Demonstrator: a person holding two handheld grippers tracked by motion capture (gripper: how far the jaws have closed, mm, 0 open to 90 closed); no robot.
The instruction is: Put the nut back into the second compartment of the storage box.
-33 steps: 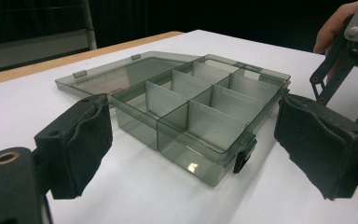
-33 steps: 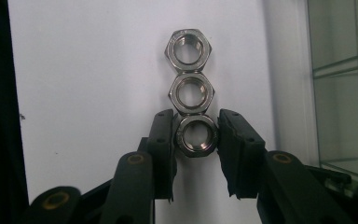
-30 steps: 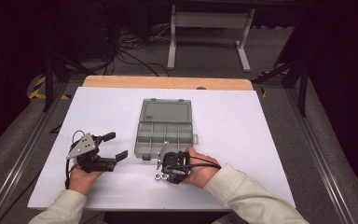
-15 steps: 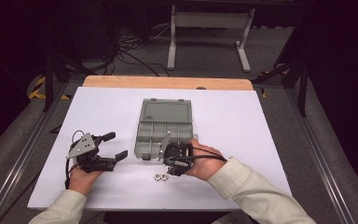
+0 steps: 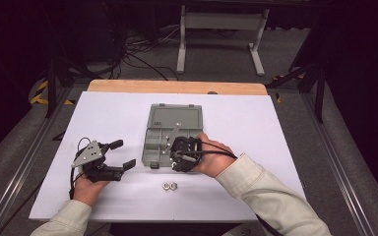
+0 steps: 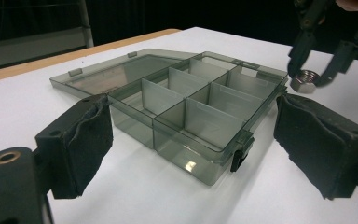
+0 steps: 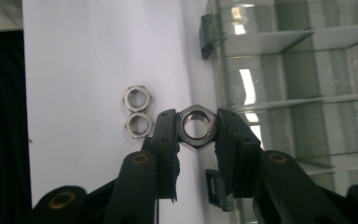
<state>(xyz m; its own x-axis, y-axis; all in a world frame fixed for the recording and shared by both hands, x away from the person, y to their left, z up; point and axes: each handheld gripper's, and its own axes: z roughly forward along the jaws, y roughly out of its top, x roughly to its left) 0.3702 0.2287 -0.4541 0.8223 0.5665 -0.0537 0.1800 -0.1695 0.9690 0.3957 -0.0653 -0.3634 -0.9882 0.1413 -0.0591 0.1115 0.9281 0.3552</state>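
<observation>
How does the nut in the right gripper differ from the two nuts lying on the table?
The held nut is clamped between the jaws of the right gripper, lifted off the table beside the open organizer box; the two loose nuts lie flat on the white table, touching each other. The held nut stands alone; the loose ones form a pair. All three are silvery hex nuts.

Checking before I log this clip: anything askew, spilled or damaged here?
Nothing stands out. The organizer box lies open and flat, two loose nuts sit side by side on the table, and the right gripper holds a hex nut squarely.
</observation>
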